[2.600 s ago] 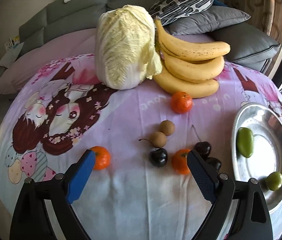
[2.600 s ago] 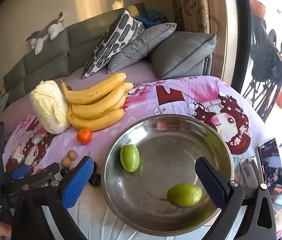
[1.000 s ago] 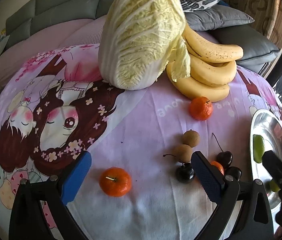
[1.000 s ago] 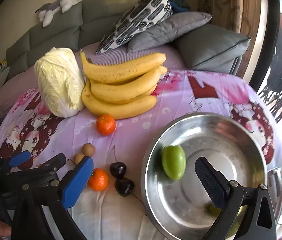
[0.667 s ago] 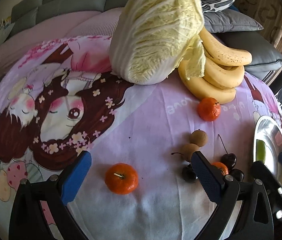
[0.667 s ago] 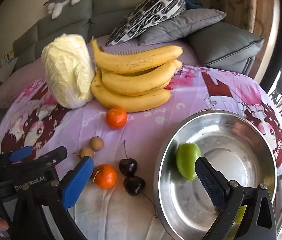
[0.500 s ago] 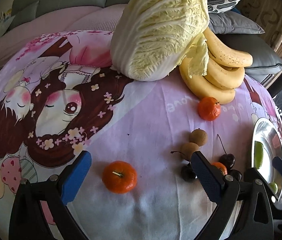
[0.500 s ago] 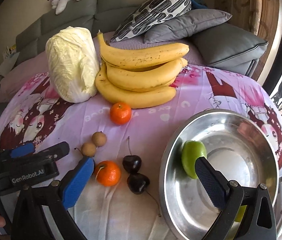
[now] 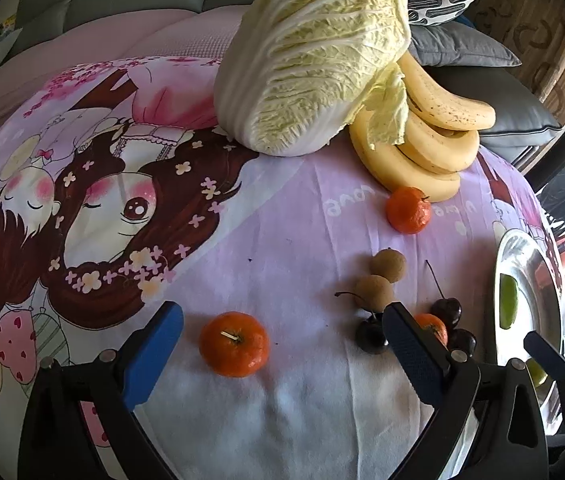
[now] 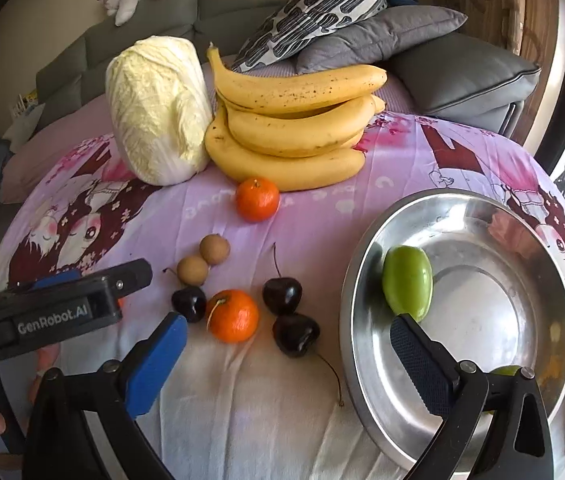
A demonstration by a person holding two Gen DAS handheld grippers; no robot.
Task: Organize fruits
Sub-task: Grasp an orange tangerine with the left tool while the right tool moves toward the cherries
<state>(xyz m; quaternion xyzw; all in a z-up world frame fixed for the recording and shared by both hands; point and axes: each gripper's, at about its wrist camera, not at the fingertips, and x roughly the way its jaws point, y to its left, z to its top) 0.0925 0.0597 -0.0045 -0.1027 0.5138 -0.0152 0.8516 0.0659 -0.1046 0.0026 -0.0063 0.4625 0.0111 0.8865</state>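
While the left gripper [image 9: 278,346] is hanging wide open and empty around the lone orange [image 9: 234,343] on the counter [image 9: 290,216], the right gripper [image 10: 286,356] is hovering equally open and empty over the cluster by the bowl [image 10: 362,344]; risks: the round orange is likely rolling off on the soft cloth if a finger nudges it; closing right may be catching a cherry [image 10: 295,334] alongside the second orange [image 10: 233,315].

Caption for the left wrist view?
Open left hand-held gripper framing a tangerine on the cartoon-print cloth.
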